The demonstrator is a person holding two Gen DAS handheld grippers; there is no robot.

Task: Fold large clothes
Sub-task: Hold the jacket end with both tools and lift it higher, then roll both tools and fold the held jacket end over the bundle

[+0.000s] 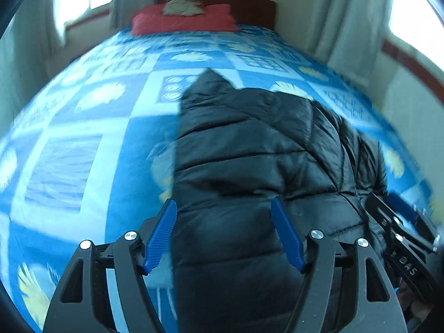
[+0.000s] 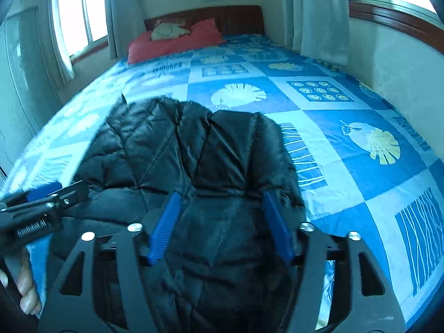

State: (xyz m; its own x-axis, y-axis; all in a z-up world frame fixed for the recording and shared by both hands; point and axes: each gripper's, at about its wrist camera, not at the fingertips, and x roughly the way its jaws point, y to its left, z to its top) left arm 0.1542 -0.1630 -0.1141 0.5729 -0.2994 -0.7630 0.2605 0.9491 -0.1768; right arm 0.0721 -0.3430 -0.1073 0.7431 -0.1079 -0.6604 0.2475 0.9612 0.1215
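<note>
Though puffy — blk quilted jacket (image 2: 177, 149)

The left black two-finger gripper with blue ribbed pads (image 1: 223, 216) fills the lower middle of its own view, jaws spread wide and pads pressing on nothing. The right gripper (image 2: 220, 212), of the same build, stands likewise parted at lower centre of its view. A person's bare hand (image 2: 23, 288) grips a handle at the lower left there.

The black jacket (image 2: 177, 144) is showing glossy quilted cloth; the bedsheet (image 2: 347, 149), at its three o'clock, is looking matt printed cloth; the headboard (image 2: 238, 18), at twelve o'clock, smooth wood.
</note>
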